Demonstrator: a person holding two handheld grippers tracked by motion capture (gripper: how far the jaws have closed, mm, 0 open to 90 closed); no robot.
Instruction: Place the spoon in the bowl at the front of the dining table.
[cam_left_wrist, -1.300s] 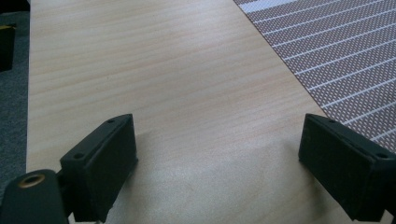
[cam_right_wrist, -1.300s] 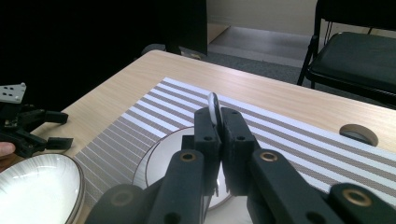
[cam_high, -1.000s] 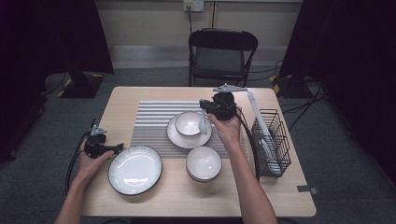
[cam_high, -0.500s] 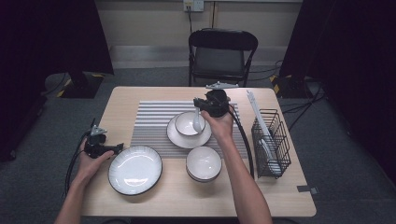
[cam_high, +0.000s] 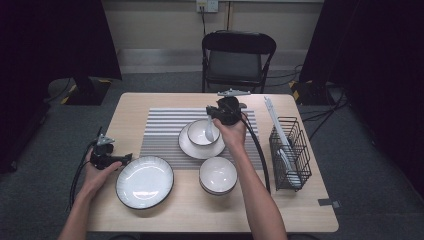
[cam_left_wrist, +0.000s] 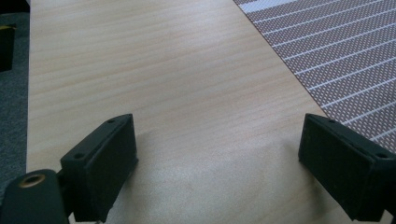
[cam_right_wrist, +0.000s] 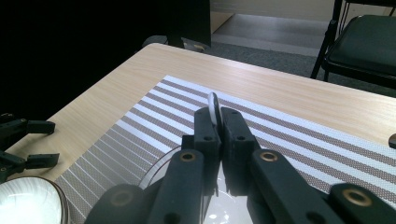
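Pinching a white spoon (cam_high: 209, 131) by the handle, right gripper (cam_high: 220, 116) clamped tight, bowl end hanging down into the small bowl (cam_high: 203, 133) on the saucer (cam_high: 186, 145). Looks ceramic: light, stiff, glossy so probably slippery, chips if dropped. Best held mid-handle, flat sides against the pads. Left gripper (cam_high: 122, 159) wide open, empty, parked on the table (cam_high: 165, 220).

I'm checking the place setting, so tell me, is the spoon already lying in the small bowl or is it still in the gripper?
Still gripped. The right gripper is shut on the spoon, whose scoop hangs over the small bowl.
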